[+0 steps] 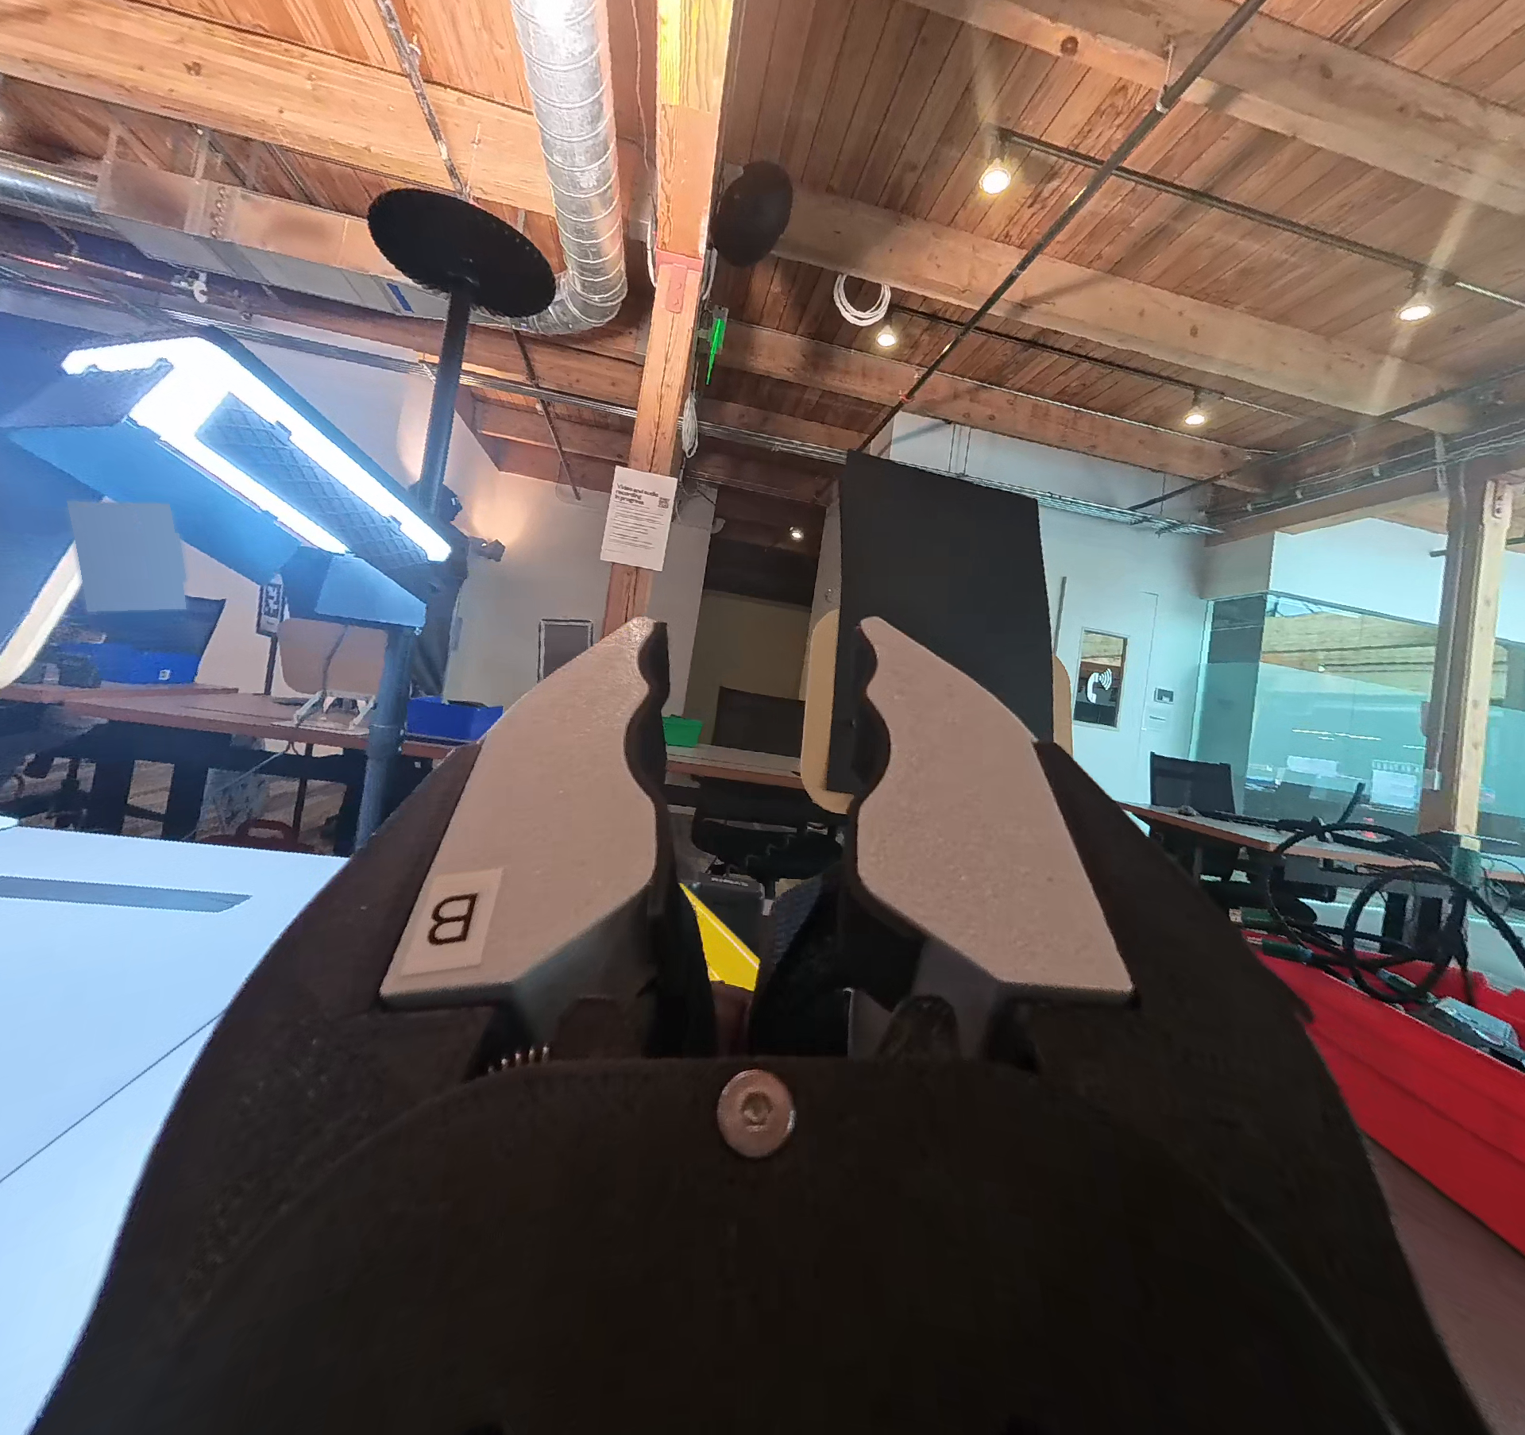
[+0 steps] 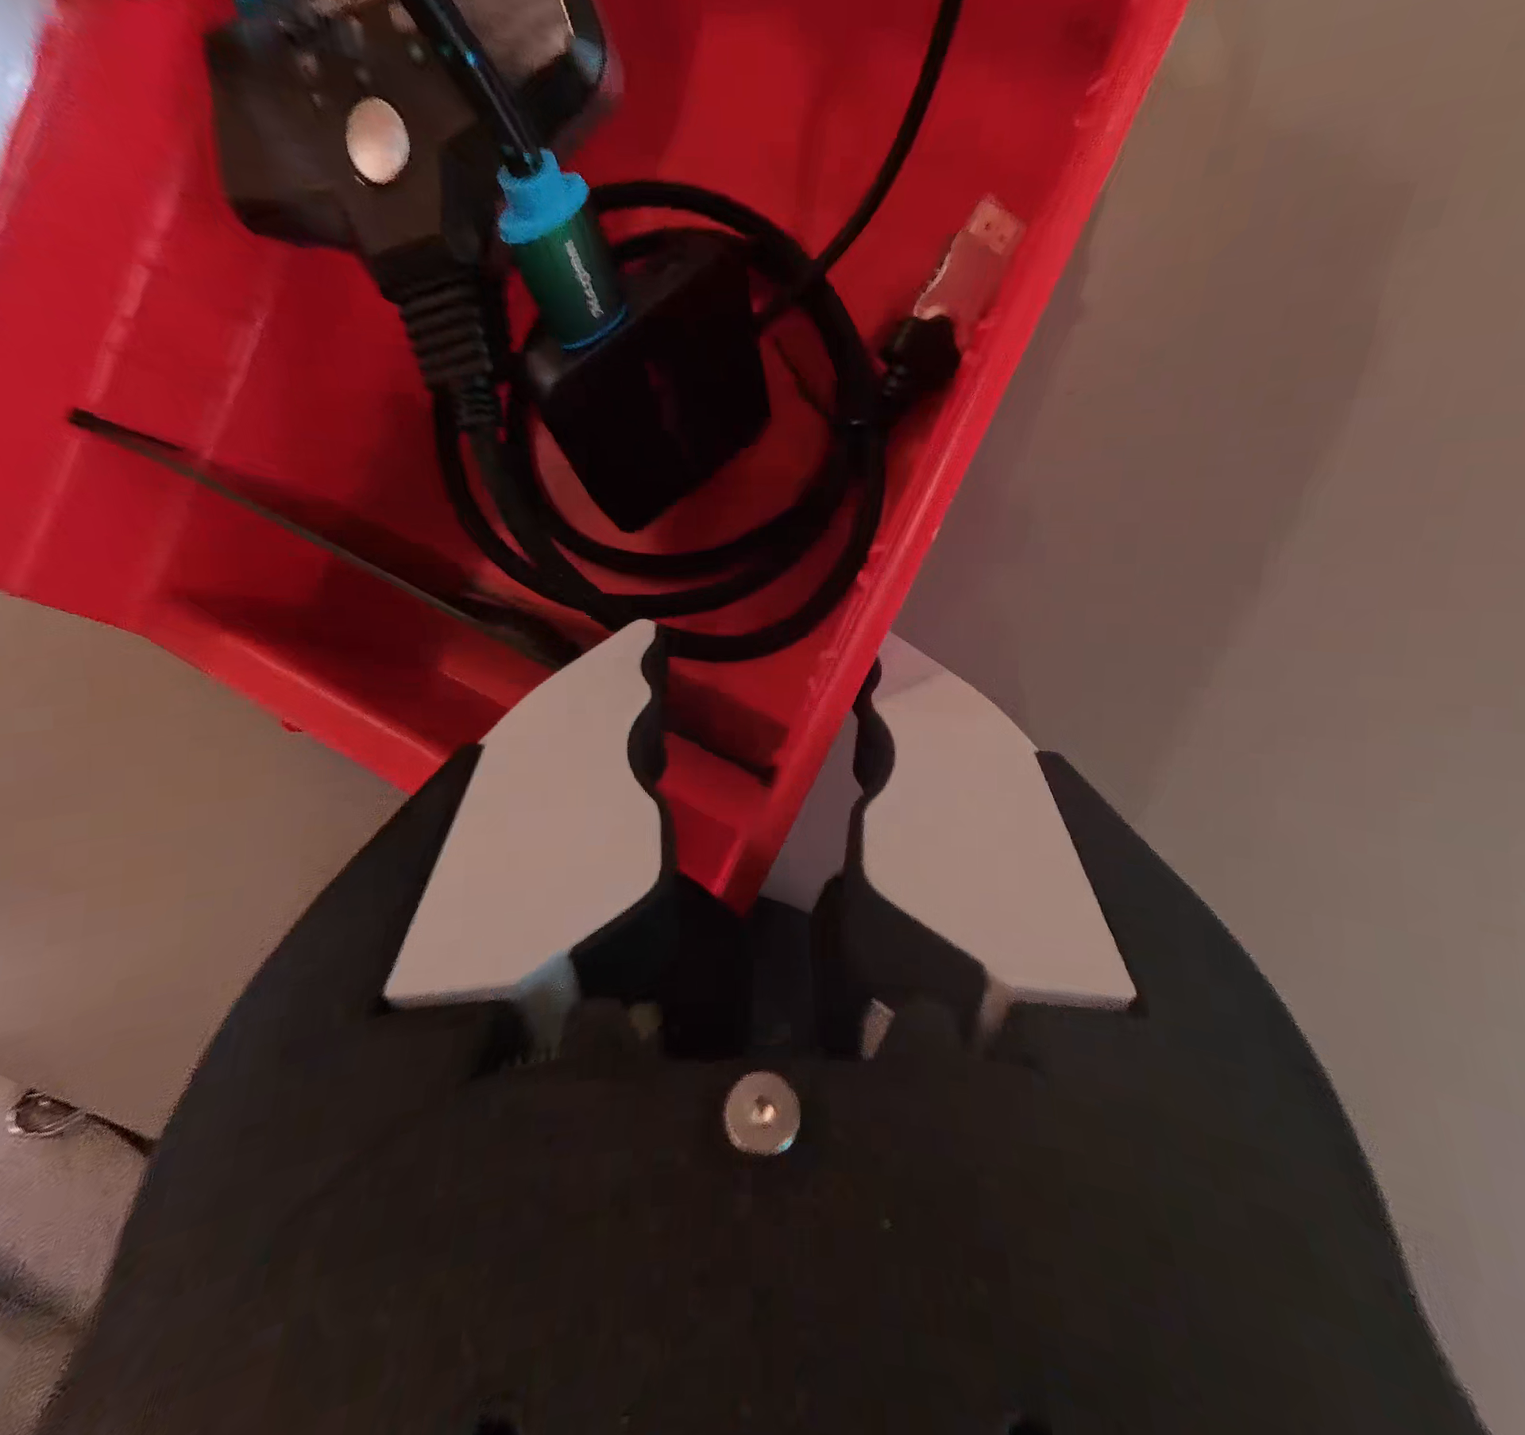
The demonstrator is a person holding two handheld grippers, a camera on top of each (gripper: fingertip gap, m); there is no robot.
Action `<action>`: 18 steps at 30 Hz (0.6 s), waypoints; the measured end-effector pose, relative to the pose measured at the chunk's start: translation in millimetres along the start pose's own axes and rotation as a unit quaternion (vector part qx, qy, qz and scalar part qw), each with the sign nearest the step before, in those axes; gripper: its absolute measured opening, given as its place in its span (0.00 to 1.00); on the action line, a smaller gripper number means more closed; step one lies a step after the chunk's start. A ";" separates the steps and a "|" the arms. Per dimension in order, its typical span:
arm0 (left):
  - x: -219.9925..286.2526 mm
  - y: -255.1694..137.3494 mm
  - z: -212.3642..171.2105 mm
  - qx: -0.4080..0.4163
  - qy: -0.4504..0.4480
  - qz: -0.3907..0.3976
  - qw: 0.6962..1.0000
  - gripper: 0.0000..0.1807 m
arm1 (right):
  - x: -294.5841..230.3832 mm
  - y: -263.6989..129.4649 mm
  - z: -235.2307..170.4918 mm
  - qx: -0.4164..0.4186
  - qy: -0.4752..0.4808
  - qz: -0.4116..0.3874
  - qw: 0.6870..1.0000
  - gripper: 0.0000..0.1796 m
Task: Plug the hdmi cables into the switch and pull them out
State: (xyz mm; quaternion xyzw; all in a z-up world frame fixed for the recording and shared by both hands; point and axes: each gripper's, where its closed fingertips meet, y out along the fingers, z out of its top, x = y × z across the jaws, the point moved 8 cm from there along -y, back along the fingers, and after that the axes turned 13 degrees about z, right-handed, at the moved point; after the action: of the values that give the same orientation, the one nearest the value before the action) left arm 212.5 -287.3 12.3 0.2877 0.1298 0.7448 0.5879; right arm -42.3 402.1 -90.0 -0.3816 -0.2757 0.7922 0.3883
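Red tray (image 2: 743, 116) is holding the black switch (image 2: 660, 422) with one green plug (image 2: 569, 273) seemingly in it, straight ahead of the open, empty right gripper (image 2: 755, 661). Left gripper (image 1: 759, 644), open too, is pointing away.

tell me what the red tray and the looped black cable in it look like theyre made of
Red tray: looks like moulded plastic, semi-gloss; it shows soft highlights, raised ribs and a formed rim. Looped black cable: seems to have a braided fabric jacket, matte with a fine woven texture, though blur leaves that uncertain.
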 end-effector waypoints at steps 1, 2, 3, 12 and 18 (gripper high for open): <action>-0.9 -0.6 1.0 0.002 0.000 0.002 1.000 0.22 | -0.6 0.6 1.4 -0.015 -0.004 -0.019 1.000 0.22; -1.6 -1.0 1.9 0.004 0.000 0.002 1.000 0.22 | -1.4 1.5 2.8 -0.030 -0.008 -0.041 0.999 0.21; -2.2 -1.3 2.6 0.006 0.000 0.002 1.000 0.22 | -2.1 2.5 4.1 -0.045 -0.015 -0.067 0.997 0.20; -9.0 -4.8 9.2 0.011 0.006 0.011 1.000 0.22 | -18.6 16.0 9.0 -0.029 -0.033 -0.060 0.997 0.18; -16.6 -11.2 17.8 0.025 0.009 0.021 0.999 0.22 | -46.5 35.6 14.7 -0.016 -0.049 -0.037 0.998 0.21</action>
State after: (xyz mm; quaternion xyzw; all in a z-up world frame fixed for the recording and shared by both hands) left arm 234.2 -302.6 16.0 0.2983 0.1475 0.7560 0.5637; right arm -49.8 342.2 -89.7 -0.3378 -0.3210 0.7904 0.3977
